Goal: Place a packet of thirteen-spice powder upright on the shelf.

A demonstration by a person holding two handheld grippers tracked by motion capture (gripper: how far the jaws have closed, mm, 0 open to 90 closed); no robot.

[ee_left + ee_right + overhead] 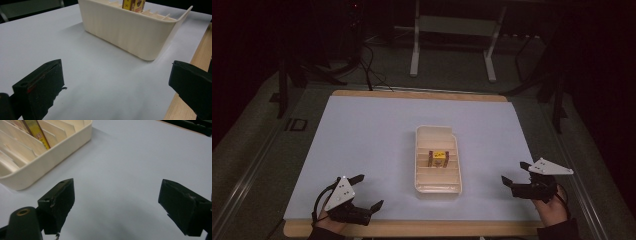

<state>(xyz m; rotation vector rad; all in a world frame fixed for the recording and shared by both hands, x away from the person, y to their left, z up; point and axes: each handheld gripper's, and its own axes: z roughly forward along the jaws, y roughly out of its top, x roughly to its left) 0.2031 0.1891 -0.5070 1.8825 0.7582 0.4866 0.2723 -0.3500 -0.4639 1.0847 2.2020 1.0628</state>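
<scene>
High view puts your left gripper (365, 191) and right gripper (514, 172) at the mat's (362, 130) near corners, jaws apart, empty; the slotted tray (438, 186) between them holds a small box (437, 158).

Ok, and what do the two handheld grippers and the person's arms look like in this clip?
Both grippers are black, with two blocky jaws. The left gripper and the right gripper each carry a pale grey three-cornered plate on top; the left plate shows small dark dots. A thin black cable loops beside the left hand. A dark sleeve covers the wrist below the right hand.
</scene>
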